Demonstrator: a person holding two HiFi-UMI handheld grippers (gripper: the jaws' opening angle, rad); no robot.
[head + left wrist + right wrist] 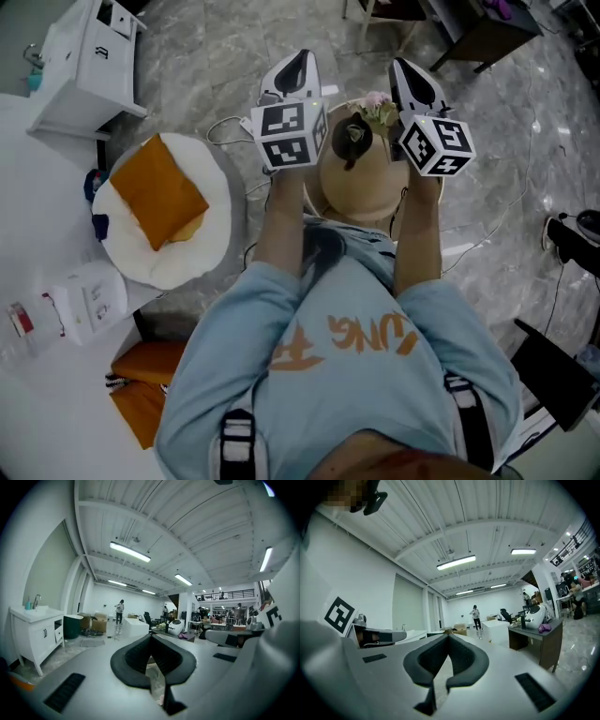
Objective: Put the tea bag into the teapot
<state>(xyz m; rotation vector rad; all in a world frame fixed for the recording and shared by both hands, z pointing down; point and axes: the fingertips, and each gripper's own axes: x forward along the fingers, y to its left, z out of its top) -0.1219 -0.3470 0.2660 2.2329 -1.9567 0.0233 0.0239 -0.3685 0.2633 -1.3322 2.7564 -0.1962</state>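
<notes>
Teapot [352, 141] and flowers [378, 108] between left gripper [302, 58], right gripper [405, 66]; both closed, seemingly empty

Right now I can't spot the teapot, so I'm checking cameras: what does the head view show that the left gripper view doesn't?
Only the head view: the dark teapot on the round table, and an orange cushion. Only the left gripper view: ceiling lights, a distant standing person, and the left gripper with its jaws together, gripping nothing. Both: the white sink cabinet.
</notes>
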